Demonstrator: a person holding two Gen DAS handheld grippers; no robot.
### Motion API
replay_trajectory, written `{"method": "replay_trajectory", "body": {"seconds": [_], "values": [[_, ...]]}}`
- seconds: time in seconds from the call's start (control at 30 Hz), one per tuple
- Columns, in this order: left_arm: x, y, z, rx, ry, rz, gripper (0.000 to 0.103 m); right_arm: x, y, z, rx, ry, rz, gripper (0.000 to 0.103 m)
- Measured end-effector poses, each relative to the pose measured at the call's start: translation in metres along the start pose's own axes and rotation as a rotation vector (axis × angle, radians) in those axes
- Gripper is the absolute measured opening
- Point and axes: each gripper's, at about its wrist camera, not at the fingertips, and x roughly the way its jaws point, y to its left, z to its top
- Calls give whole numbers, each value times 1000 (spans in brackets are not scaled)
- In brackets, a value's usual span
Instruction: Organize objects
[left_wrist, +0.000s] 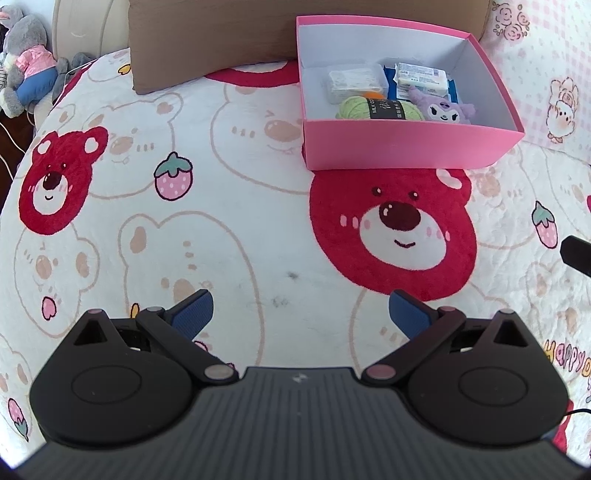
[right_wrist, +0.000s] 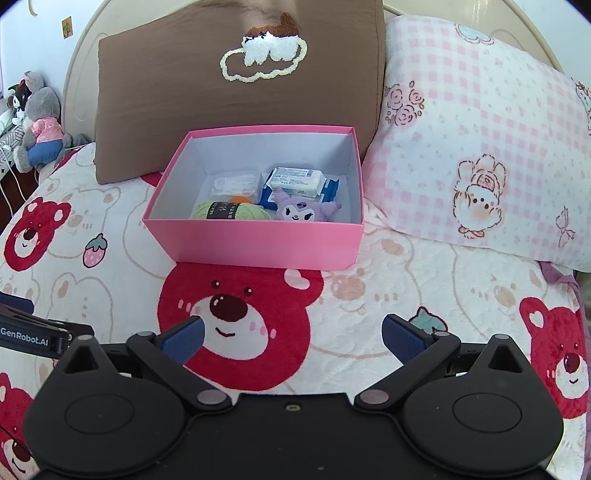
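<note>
A pink box (left_wrist: 406, 147) (right_wrist: 255, 242) stands open on the bed. Inside lie a green yarn ball (left_wrist: 380, 109) (right_wrist: 229, 211), a purple plush toy (left_wrist: 443, 107) (right_wrist: 301, 210), a clear plastic case (left_wrist: 354, 83) (right_wrist: 234, 184) and a white wipes pack (left_wrist: 421, 75) (right_wrist: 295, 181) on a blue packet. My left gripper (left_wrist: 301, 314) is open and empty over the blanket, well short of the box. My right gripper (right_wrist: 293, 338) is open and empty, also short of the box. The left gripper's body shows at the left edge of the right wrist view (right_wrist: 29, 328).
A bear-print blanket (left_wrist: 221, 221) (right_wrist: 406, 288) covers the bed. A brown pillow (right_wrist: 236, 81) (left_wrist: 207, 48) leans behind the box. A pink checked pillow (right_wrist: 480, 147) lies to its right. Plush toys (left_wrist: 26, 62) (right_wrist: 37, 122) sit at the far left.
</note>
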Motion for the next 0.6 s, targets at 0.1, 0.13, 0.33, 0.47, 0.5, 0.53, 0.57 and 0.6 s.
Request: {"method": "replay_trajectory", "body": {"seconds": [0.1,0.13,0.33,0.47,0.5,0.53,0.57,0.6], "values": [[2,0,0,0,4,1,103,0,-1,0,1,1,-1,103],[2,-1,-1,2,3,0,103,0,0,-1,0,0,-2,103],[2,-4,-2,22,0,18,103,2,-3,-1,2,2,-9,103],[2,-6,-1,27,1,12,103,2,-3,0,-1,1,-7,103],[2,-6,0,29,1,9,103,2,-3,0,-2,0,-5,103],[3,-6,0,32,4,8,103,2,-3,0,0,1,-4,103],[2,-7,0,31,4,8,103,2,-4,0,2,2,-5,103],[2,-6,1,34,1,4,103,3,-4,0,1,3,-4,103]]}}
